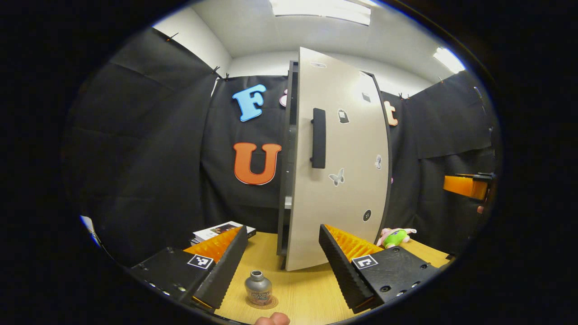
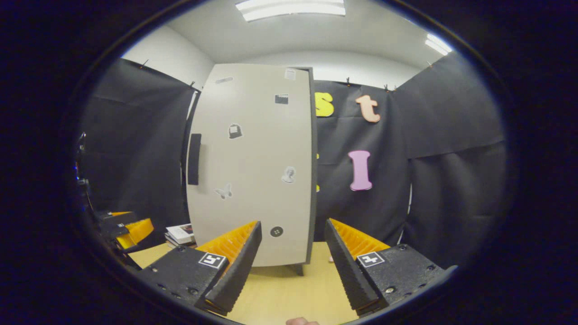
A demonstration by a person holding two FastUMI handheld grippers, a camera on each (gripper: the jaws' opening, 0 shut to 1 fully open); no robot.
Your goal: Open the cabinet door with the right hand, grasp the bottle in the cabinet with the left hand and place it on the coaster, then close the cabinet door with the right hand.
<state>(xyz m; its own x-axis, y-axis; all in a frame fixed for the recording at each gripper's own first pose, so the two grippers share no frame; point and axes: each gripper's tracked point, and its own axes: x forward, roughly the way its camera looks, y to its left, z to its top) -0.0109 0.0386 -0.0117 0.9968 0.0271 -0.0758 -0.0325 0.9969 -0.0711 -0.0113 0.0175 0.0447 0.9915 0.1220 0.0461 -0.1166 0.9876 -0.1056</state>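
On the wooden table, close in front of my left gripper, I see the small grey bottle standing upright on the round coaster, its mouth open at the top. My left gripper's fingers are spread wide with nothing between them; the bottle sits low in that gap, nearer the left finger and not touching either one. Beyond it stands the cabinet, its pale door swung partly ajar so that I see the dark edge of the carcass and a slice of shelf behind it. A black vertical handle is on the door's face, along with several small stickers. A stack of books lies left of the cabinet, and a green and pink plush toy lies to its right. At the far right edge I catch my right gripper held in the air, well apart from the door. From the right gripper view, my right gripper is likewise wide open and empty, facing the door without touching its handle.
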